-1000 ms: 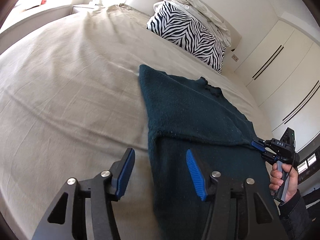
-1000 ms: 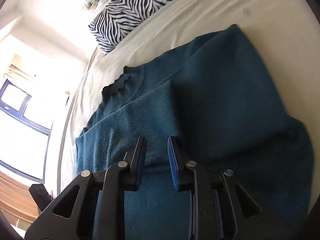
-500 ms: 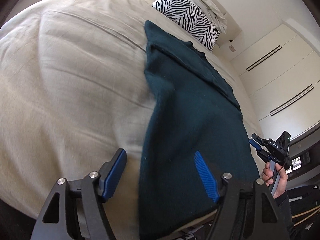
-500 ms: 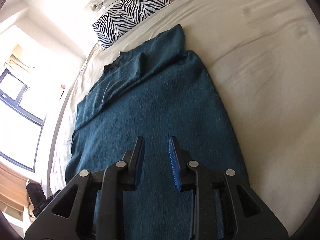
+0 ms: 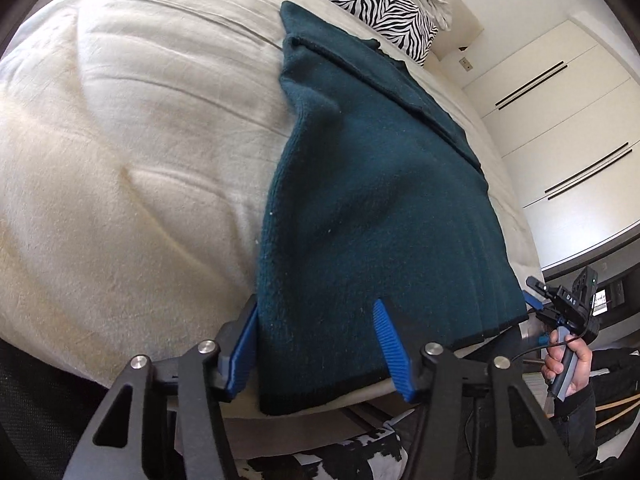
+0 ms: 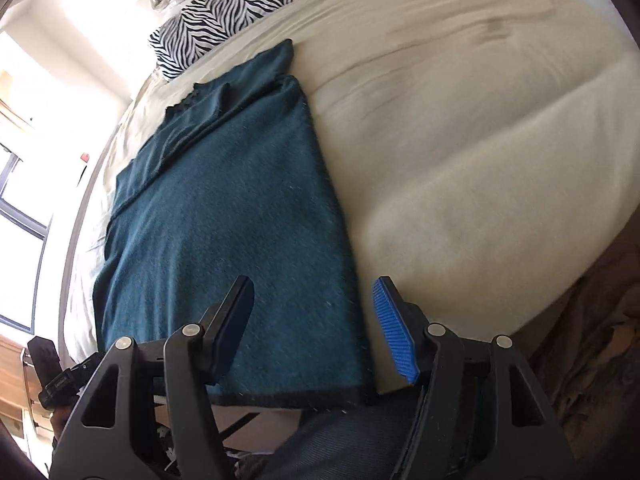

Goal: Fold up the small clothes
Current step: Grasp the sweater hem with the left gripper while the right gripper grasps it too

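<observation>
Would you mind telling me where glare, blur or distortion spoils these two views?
Left wrist view: sharp, but fisheye bulges the bed. Right wrist view: window glare burns out the left edge, and the sweater and bedding look slightly smeared.

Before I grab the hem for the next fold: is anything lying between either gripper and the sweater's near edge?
Nothing visible. The teal sweater lies flat on the bed; the closing left gripper and opening right gripper each straddle a hem corner.
</observation>
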The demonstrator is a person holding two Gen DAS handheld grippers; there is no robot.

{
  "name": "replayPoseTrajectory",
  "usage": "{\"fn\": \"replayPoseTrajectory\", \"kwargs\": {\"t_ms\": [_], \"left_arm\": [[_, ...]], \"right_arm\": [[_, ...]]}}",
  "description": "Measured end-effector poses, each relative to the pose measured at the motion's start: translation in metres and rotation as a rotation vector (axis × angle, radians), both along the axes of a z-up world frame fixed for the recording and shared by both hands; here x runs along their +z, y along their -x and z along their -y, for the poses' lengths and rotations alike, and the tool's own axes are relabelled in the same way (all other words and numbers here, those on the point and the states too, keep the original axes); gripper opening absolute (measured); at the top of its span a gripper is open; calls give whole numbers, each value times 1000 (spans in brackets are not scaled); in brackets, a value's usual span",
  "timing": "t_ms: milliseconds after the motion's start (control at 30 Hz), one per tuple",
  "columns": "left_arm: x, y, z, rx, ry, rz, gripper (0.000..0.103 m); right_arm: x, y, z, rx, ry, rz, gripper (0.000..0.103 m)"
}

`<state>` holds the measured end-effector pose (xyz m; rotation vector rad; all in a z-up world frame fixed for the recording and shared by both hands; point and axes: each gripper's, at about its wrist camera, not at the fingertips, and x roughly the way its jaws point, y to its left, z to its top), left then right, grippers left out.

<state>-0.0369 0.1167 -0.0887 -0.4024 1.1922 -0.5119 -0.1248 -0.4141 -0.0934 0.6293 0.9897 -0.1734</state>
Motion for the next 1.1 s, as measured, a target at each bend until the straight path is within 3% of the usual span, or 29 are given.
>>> {"fn": "replayPoseTrajectory", "kwargs": {"t_ms": [100,333,567,833,900,1000,1100], "left_arm": [[0,0,0,-8,-9,-10,50],[0,1,4,-36,-21,-26,50],[-1,2,7,-56,-23,-38,48],[-3,4,6,-69,-43,-54,25],[-4,6,6,-71,-45,-58,22],[-7,6,6,-71,-46,-65,10],[-7,8,7,-78,-51,-64,8]], "right_arm": [[-7,8,7,-4,-30,-23,55],[-14,8,16,-6,-64,-98,37],[-12,17,18,3,-121,-130,35],[-13,21,16,16,-151,-134,33],[-13,20,16,23,-154,-135,30],[-14,21,16,28,-158,-133,20],[-16,23,16,29,-161,-123,10]]}}
